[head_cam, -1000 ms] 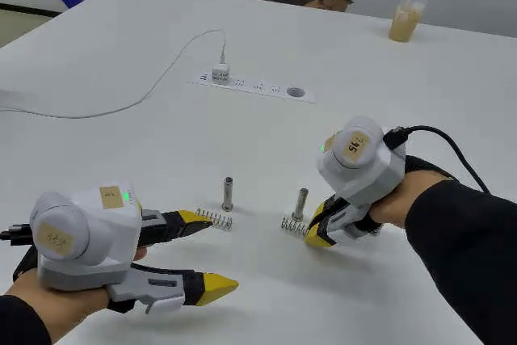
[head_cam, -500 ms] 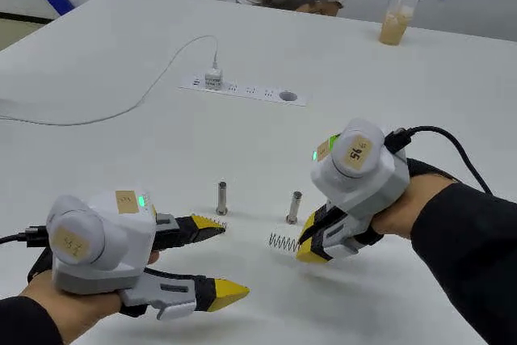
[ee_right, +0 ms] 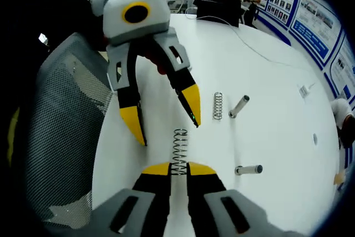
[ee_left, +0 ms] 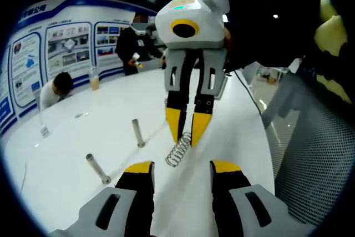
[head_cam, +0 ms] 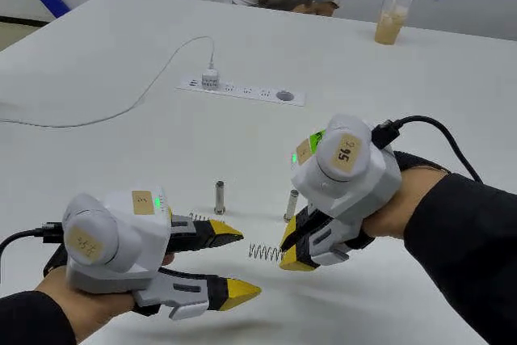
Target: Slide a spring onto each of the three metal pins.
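- On the counter, head view: the right claw is clenching one end of a spring, near a first pin and another pin, both standing upright.
- Left gripper view: the left claw is gaping released, facing that spring.
- Right gripper view: a second spring is lying just beside the first pin.

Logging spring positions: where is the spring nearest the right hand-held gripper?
Head view, centre: the spring is pinched at one end in the right hand-held gripper, nearer the person than the right-hand metal pin.
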Tool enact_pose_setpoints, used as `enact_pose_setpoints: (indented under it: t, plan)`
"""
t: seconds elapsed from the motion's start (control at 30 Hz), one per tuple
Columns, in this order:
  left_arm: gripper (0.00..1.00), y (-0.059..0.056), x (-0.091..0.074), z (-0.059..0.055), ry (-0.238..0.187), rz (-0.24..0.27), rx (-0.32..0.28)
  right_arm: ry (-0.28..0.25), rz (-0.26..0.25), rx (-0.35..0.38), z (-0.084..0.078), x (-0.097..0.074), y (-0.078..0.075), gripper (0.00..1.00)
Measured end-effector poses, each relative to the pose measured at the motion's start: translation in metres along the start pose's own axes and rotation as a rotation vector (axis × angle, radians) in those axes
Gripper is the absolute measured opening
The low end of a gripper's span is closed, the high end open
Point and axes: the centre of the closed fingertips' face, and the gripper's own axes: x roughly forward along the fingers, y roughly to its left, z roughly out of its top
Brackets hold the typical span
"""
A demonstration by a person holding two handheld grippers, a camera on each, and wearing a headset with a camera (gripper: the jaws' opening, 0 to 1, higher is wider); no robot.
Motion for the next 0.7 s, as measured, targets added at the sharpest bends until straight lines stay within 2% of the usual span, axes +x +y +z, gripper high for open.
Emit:
enact_pose_setpoints:
  t: [0.37, 0.57, 0.7]
  plan:
    - [0.26, -0.009, 0.002, 0.003, -0.001, -0.033, 0.052, -0.005, 0.028, -0.07, 0.01, -0.001, 0.014, 0.12]
    - [0.16, -0.013, 0.003, 0.004, -0.001, -0.053, 0.075, 0.003, 0.044, -0.089, 0.01, -0.001, 0.019, 0.12]
    - [0.13, -0.015, 0.003, 0.003, 0.001, -0.062, 0.084, 0.008, 0.05, -0.1, 0.009, -0.001, 0.021, 0.12]
